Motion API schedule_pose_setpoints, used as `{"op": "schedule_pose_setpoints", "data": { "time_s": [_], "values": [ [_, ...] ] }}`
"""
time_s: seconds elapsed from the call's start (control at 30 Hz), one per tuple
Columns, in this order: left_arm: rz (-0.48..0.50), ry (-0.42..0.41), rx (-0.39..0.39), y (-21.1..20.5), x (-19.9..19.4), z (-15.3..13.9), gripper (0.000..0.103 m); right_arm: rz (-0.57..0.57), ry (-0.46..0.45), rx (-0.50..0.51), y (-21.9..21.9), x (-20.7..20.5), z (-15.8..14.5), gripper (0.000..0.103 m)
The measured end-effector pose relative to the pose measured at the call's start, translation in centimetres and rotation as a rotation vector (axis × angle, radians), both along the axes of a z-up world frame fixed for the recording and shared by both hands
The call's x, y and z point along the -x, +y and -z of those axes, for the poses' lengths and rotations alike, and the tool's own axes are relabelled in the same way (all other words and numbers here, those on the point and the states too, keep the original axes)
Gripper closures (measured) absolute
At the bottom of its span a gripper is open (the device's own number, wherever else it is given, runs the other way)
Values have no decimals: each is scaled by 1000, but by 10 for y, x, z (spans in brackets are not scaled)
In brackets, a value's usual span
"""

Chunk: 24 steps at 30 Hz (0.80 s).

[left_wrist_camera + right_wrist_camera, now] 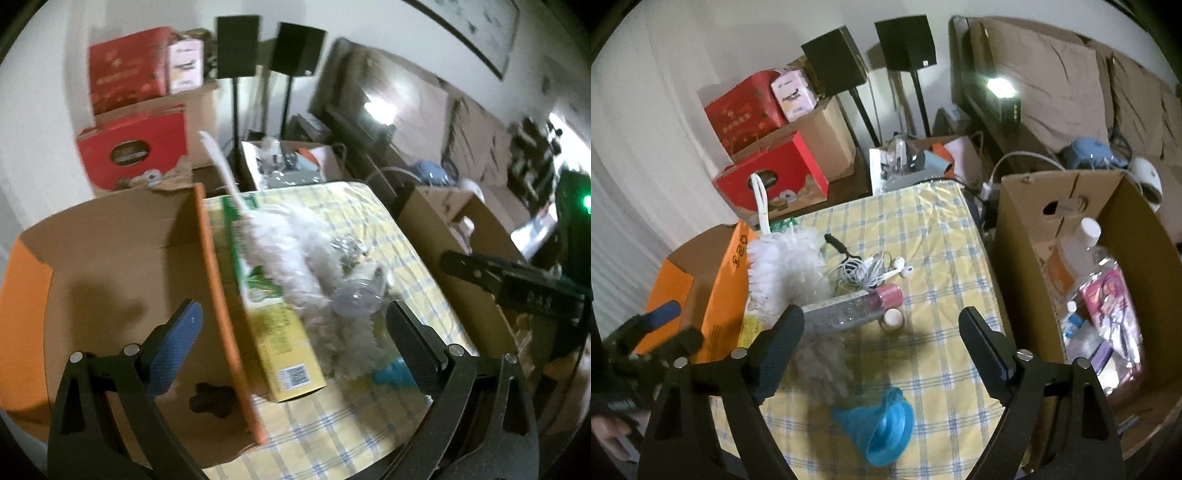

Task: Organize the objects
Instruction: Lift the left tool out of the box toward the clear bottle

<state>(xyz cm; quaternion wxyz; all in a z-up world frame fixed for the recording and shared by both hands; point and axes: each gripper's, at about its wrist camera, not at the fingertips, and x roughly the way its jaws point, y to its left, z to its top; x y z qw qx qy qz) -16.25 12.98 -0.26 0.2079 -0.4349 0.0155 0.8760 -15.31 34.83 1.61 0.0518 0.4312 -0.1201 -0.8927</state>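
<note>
My left gripper is open above the right wall of an orange cardboard box. A yellow-green carton leans against that wall, and a white fluffy duster lies over the carton. My right gripper is open over the yellow checked tablecloth, with nothing between its pads. Just past its left finger lie a glittery tube with a pink cap and a small white-capped jar. A blue funnel lies near the front edge. White earphones and a black-handled whisk lie further back.
A brown cardboard box to the right of the table holds bottles and packets. The orange box has a dark item on its floor. Red gift boxes, speakers on stands and more cartons crowd the floor behind.
</note>
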Motion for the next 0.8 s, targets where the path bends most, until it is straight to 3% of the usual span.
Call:
{"op": "schedule_pose_setpoints", "data": {
  "time_s": [0.23, 0.53, 0.7, 0.8],
  "values": [
    [84, -39, 11, 32, 4, 12, 4, 9, -32, 36, 12, 6, 12, 23],
    [196, 51, 198, 78, 3, 21, 4, 33, -45, 61, 30, 4, 17, 23],
    [209, 105, 249, 89, -1, 28, 4, 30, -64, 51, 32, 12, 22, 23],
    [220, 98, 282, 94, 0, 36, 12, 17, -78, 57, 30, 15, 28, 23]
  ]
}}
